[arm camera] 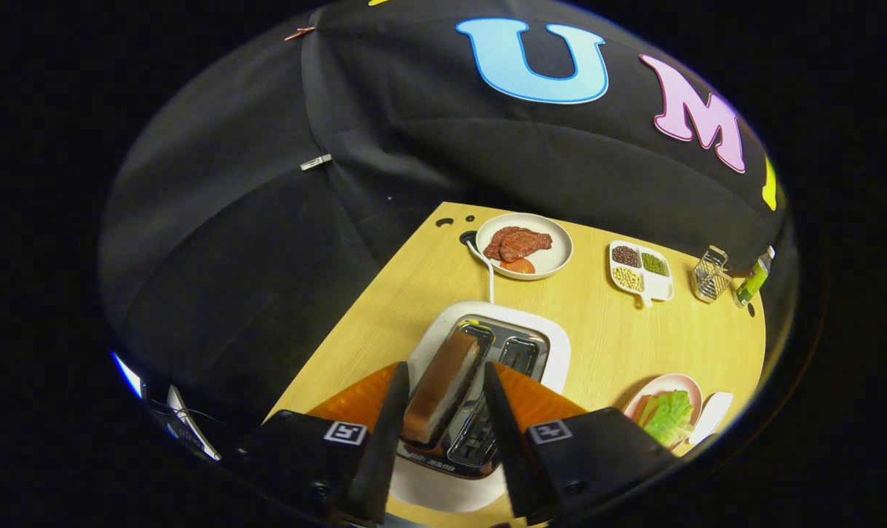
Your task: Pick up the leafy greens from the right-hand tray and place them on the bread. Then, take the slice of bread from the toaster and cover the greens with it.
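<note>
Gripper (443, 411) jaws wide, straddling bread slice (443, 385) standing in toaster (487, 352); not pinching yet. Close squarely on both faces, then lift straight up.

Cannot tell whether the tongs (443, 389) actually press the bread slice (443, 385) standing between them over the toaster (539, 345), its near end hidden behind them. Leafy greens (669, 416) partly covered by the tongs' body; grains in the divided dish (640, 270) too small to identify.
</note>
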### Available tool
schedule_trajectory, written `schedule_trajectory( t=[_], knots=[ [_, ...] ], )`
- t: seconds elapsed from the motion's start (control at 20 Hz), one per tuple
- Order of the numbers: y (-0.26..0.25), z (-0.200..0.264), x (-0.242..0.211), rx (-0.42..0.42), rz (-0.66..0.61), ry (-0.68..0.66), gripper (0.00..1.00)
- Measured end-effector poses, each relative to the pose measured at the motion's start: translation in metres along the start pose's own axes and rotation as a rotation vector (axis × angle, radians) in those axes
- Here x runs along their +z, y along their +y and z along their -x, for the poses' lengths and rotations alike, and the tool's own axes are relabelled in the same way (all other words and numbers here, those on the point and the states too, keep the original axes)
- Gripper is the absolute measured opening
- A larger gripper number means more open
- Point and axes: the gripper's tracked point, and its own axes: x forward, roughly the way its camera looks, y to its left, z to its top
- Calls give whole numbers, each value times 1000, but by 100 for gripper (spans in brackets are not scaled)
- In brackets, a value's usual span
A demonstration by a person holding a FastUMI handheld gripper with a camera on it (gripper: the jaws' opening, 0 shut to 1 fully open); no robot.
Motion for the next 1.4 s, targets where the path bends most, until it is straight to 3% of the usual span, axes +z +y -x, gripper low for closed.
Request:
schedule_trajectory(
  t=[0.15,0.2,0.55,0.95,1.2,1.4],
  knots=[
    [-4,0,-6,-41,-93,19,16],
    [-6,0,-6,-54,-113,22,13],
    [0,17,6,0,-137,-2,13],
    [-21,82,45,132,-217,-90,13],
    [-67,120,54,146,-230,-128,13],
    [-128,133,43,95,-220,-145,13]
  ],
)
